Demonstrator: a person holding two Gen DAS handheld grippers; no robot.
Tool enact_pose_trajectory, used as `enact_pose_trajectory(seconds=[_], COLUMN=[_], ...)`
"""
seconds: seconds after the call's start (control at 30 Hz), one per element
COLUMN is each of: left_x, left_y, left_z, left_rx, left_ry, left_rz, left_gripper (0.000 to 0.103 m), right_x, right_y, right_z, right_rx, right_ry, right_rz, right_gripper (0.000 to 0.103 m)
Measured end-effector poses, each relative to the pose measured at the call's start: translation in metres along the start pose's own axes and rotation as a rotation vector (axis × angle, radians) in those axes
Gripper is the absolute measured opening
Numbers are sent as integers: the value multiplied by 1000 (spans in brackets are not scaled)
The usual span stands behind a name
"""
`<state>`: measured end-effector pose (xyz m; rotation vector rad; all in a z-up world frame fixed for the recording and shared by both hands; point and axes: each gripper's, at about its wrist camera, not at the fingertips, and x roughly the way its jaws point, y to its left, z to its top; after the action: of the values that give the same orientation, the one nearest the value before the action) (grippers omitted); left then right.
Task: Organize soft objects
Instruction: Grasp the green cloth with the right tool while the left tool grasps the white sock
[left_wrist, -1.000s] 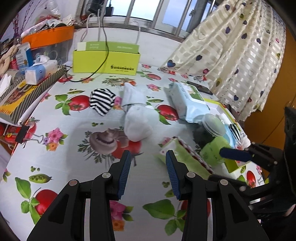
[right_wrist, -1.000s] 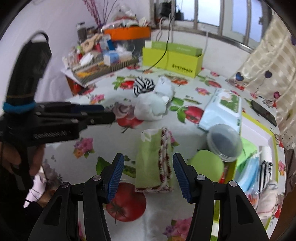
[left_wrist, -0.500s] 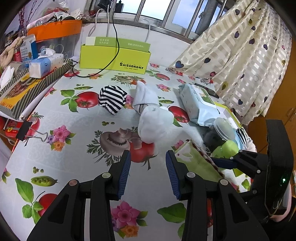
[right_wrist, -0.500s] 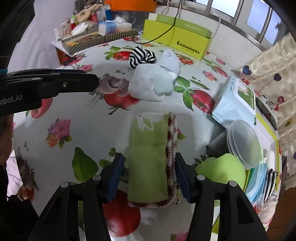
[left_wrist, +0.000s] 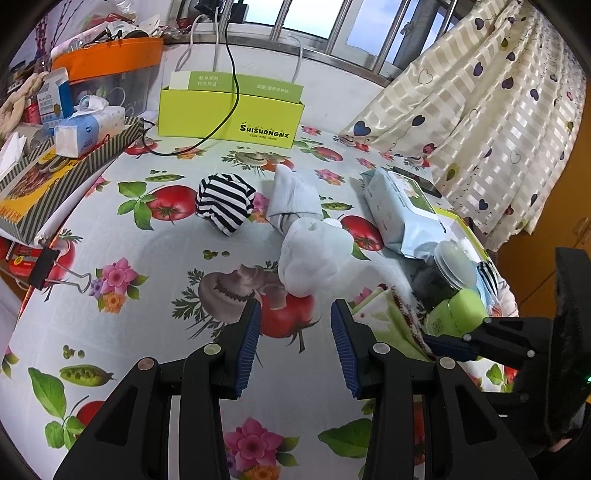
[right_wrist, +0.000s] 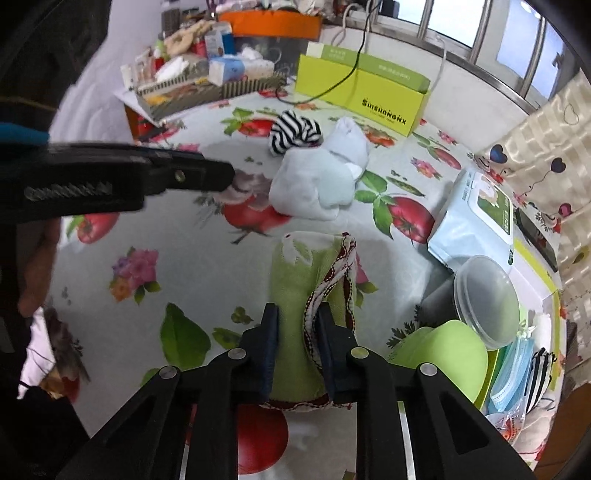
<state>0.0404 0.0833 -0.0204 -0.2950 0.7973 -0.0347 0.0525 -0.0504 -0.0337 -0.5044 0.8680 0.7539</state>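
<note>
A green towel (right_wrist: 295, 280) with a red-and-white trim lies folded on the fruit-print tablecloth (right_wrist: 207, 273). My right gripper (right_wrist: 295, 317) has its jaws closing on the towel's near part, and the pads press into the bunched cloth. Its tip also shows at the towel (left_wrist: 388, 317) in the left wrist view. My left gripper (left_wrist: 295, 314) hangs open over the tablecloth with nothing between its fingers. Beyond it lie a white sock bundle (left_wrist: 310, 251), a pale sock (left_wrist: 291, 195) and a black-and-white striped sock ball (left_wrist: 225, 203).
A wet-wipes pack (right_wrist: 476, 218), a dark jar with a clear lid (right_wrist: 484, 299), a green round container (right_wrist: 443, 354) and a tray of face masks (right_wrist: 513, 369) crowd the right side. A yellow-green box (left_wrist: 229, 110) stands at the back. A cluttered striped box (left_wrist: 55, 166) sits left.
My right gripper has come down over the green towel and its jaws have closed in on it, bunching the cloth. The left gripper has stayed about where it was, still open.
</note>
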Motion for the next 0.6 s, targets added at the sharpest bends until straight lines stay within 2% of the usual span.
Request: enact_pose_trajectory(seconds=[0.33, 0.6], left_x=[14, 42], left_y=[1, -8], left_z=[18, 34], left_rx=[20, 76], left_ry=[-14, -7], left_rz=[-5, -12], left_gripper=[40, 42], right_x=[-34, -50], right_y=[-8, -20], right_z=[11, 15], right_rx=[41, 67], right_ry=[-120, -164], right_rz=[57, 36], right_gripper=[19, 19])
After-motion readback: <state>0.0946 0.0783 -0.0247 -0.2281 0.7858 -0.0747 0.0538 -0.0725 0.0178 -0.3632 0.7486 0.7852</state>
